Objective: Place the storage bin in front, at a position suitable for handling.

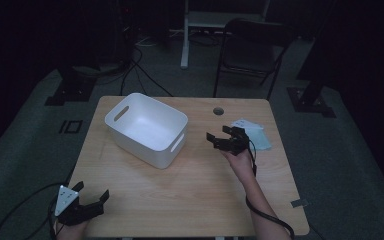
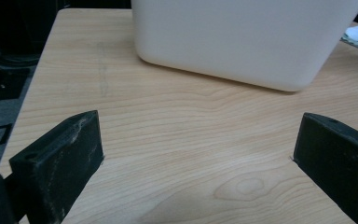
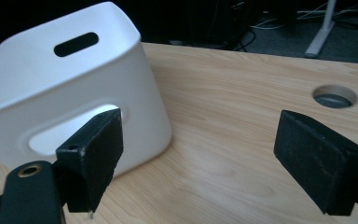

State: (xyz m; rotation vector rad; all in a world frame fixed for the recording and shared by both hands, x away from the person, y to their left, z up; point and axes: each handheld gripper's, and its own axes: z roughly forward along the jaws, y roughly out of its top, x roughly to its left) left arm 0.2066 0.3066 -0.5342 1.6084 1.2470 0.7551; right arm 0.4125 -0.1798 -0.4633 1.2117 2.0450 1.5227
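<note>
A white plastic bin [image 1: 147,128] with slot handles stands on the wooden table [image 1: 190,190], left of centre toward the back. My left gripper [image 1: 92,192] rests open at the near left corner, its jaws wide apart and pointing at the bin's side [image 2: 228,42]. My right gripper [image 1: 220,134] hovers open right of the bin, jaws spread and nothing between them, facing the bin's end wall [image 3: 70,98]. A pale teal and white packet [image 1: 255,134] lies on the table just behind the right gripper.
A round cable hole [image 1: 218,110] sits near the table's far edge, also seen as the hole [image 3: 334,96] in the right gripper view. Behind the table stand a dark folding chair [image 1: 252,50] and a white stand leg [image 1: 185,35]. Cables run over the floor.
</note>
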